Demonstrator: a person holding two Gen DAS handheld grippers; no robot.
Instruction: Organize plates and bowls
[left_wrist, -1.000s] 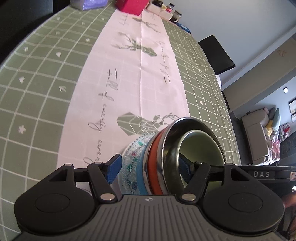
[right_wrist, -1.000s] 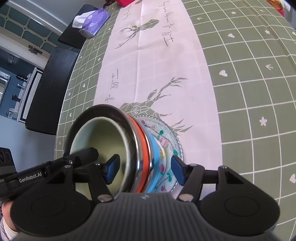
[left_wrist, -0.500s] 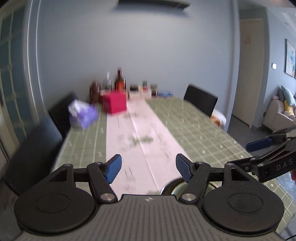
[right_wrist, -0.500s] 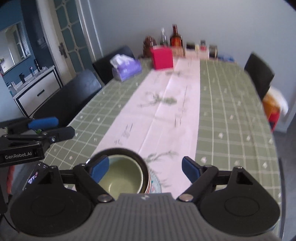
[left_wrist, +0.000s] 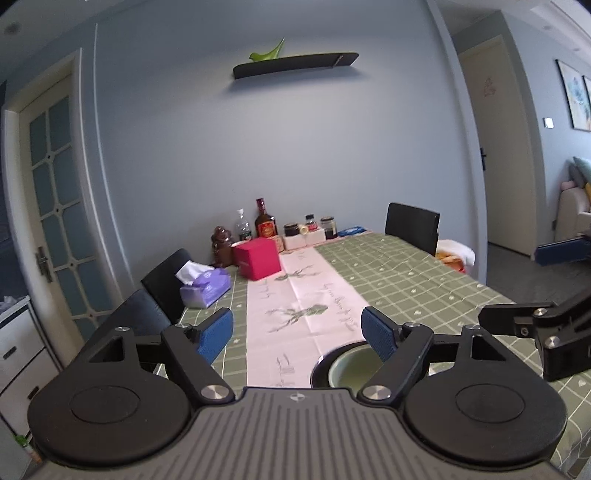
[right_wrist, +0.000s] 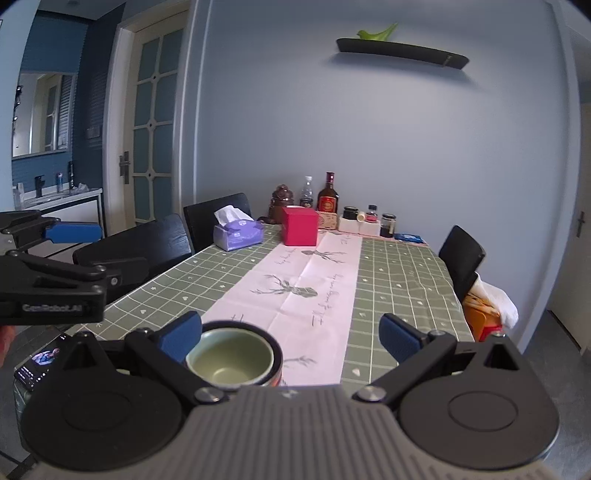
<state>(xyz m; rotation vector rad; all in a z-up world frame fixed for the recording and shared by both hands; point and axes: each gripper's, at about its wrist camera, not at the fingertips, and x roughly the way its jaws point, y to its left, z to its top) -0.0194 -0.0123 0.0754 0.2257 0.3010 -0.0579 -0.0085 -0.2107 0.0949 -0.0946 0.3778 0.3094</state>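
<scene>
Opening, both hand-held grippers, left (left_wrist: 297, 334) and right (right_wrist: 290, 336), hold nothing.

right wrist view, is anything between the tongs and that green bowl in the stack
Nothing visible. The green bowl sits just below the right tongs, beside the left blue pad, with only bare table runner around it. The jaws are opening and hold nothing.
</scene>
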